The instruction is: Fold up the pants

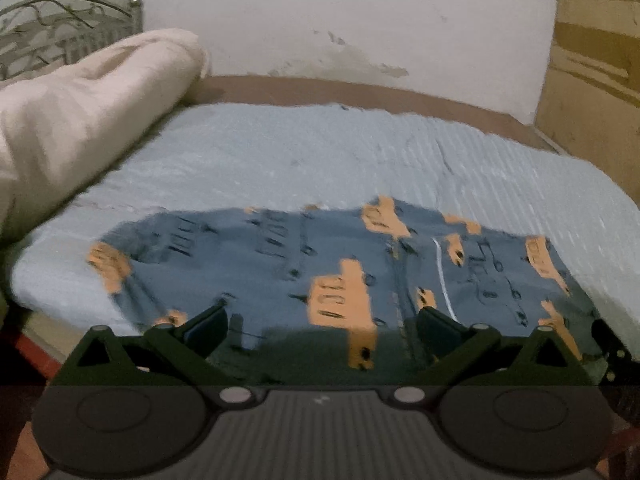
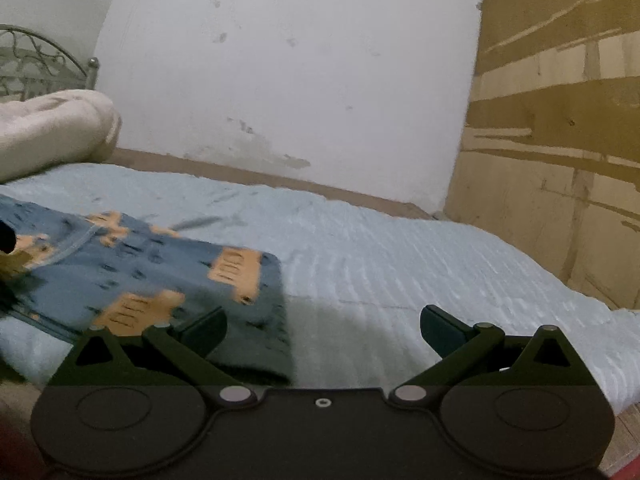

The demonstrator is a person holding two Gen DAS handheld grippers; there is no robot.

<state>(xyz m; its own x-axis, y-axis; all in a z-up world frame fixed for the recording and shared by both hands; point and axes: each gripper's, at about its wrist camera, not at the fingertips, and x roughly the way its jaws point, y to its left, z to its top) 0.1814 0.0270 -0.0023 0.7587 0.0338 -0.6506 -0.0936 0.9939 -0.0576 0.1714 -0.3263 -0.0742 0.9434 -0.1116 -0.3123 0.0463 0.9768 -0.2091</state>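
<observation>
Pants (image 1: 280, 264): blue-grey fabric w/ orange vehicle prints and small dark marks. Lying flat on the light-blue bedspread (image 1: 320, 152), near its front edge, spread wide across my left view. A thin white line runs down the right part. From my right cam the pants (image 2: 160, 272) show a straight folded edge on their right side; fabric looks doubled there.

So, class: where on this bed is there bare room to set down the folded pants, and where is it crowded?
Free: the blue sheet right of the pants, toward the cardboard, and the strip between the pants and the wall. Crowded: the left side, where the rolled blanket lies, and the near edge under both open grippers.
</observation>
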